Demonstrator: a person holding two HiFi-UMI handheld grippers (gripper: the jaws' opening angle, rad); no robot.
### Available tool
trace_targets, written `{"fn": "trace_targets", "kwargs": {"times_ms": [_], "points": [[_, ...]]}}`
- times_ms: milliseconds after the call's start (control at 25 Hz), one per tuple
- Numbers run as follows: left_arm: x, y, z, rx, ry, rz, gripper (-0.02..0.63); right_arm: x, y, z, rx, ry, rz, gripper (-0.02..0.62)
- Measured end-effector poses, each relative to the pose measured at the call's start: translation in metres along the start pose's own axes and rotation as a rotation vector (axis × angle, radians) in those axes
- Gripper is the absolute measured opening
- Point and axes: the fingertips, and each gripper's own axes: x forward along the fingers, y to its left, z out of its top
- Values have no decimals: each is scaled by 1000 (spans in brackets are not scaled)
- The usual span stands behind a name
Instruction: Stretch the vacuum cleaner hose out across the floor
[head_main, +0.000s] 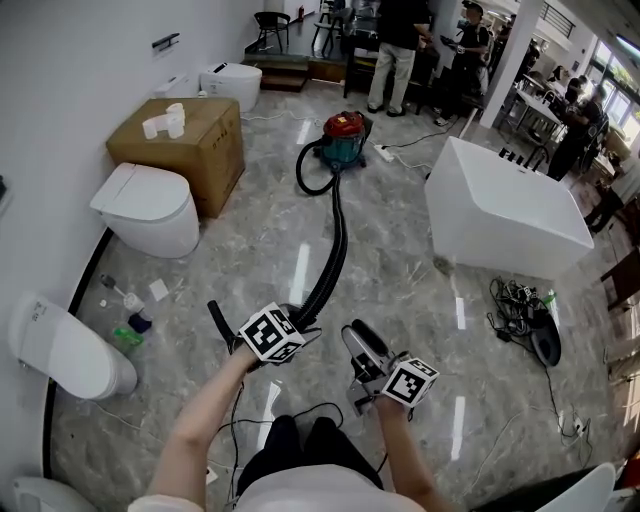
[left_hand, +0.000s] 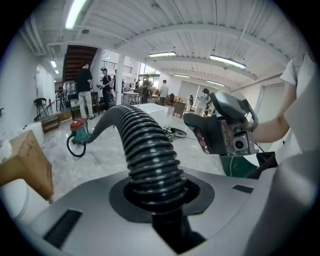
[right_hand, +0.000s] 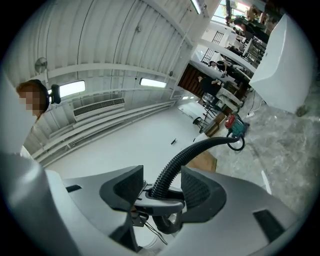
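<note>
The left gripper (left_hand: 156, 199) is clamped around the black ribbed vacuum hose (head_main: 342, 240) at the end farthest from the red-and-teal canister vacuum cleaner (head_main: 343, 138). From the cleaner the hose makes one loop, then runs nearly straight over the grey marble floor (head_main: 400, 290) toward the person. The right gripper (right_hand: 161, 186), equally far from the cleaner, has its jaws spread and grips nothing

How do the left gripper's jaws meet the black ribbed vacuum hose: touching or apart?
Touching. The left gripper view shows the left gripper clamped on the black ribbed hose.
</note>
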Motion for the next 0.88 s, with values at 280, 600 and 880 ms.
{"fn": "trace_targets", "kwargs": {"times_ms": [280, 600, 880], "points": [[2, -16, -3, 96, 11, 35, 101, 21, -13, -15, 102, 63, -39, 233], [-1, -20, -15, 265, 89, 148, 100, 23, -21, -24, 112, 97, -91, 235], [-6, -14, -13, 401, 131, 239, 100, 12, -29, -21, 11, 86, -160, 235]]}}
